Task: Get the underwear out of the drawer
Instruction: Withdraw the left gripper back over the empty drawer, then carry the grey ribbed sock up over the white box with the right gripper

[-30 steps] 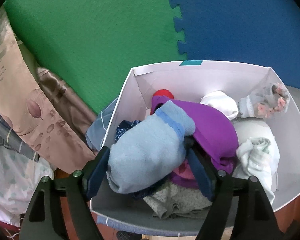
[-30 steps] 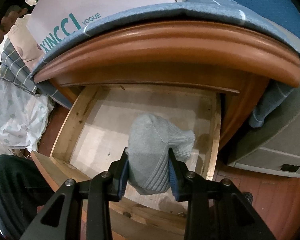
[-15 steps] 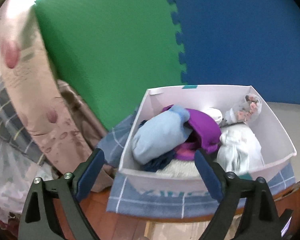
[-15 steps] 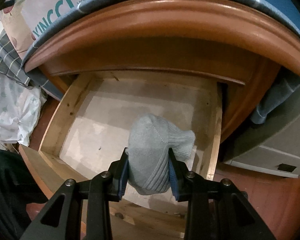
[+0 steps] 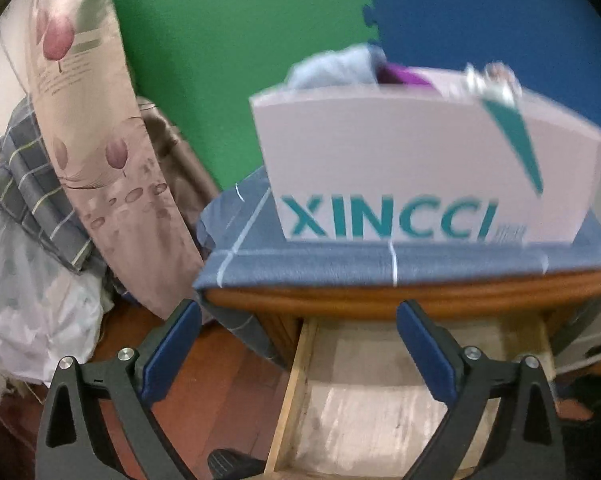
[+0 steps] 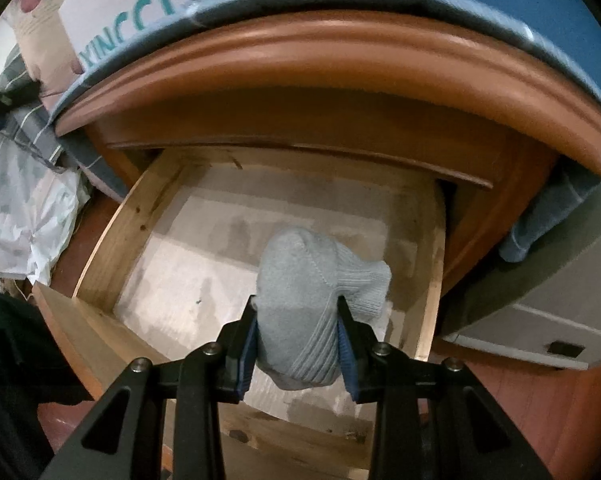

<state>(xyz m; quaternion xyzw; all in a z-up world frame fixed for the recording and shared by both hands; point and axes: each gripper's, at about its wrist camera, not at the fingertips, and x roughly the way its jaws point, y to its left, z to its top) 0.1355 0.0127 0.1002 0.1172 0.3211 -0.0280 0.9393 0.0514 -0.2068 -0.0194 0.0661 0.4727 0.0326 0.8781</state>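
Observation:
My right gripper [image 6: 296, 330] is shut on a rolled grey knitted garment [image 6: 312, 288] and holds it above the open wooden drawer [image 6: 112, 236], whose pale lining shows nothing else. In the left wrist view my left gripper [image 5: 298, 322] has its jaws still opening wide, with nothing between them, just in front of the cabinet edge and above the drawer [image 5: 296, 364]. A white XINCCI box [image 5: 400, 152] stands on the cabinet top, with a light blue garment [image 5: 332, 70] and a purple one [image 5: 400, 76] showing over its rim.
A blue checked cloth [image 5: 340, 260] covers the wooden cabinet top [image 6: 340, 64]. Green and blue foam mats [image 5: 228, 40] line the wall behind. A floral curtain [image 5: 84, 128], bedding and a plastic bag [image 6: 24, 232] lie to the left. A grey unit [image 6: 548, 332] stands at right.
My left gripper let go of the light blue garment in the box, opened wide, then drew back and sank to the drawer front. The right gripper kept still with the grey garment.

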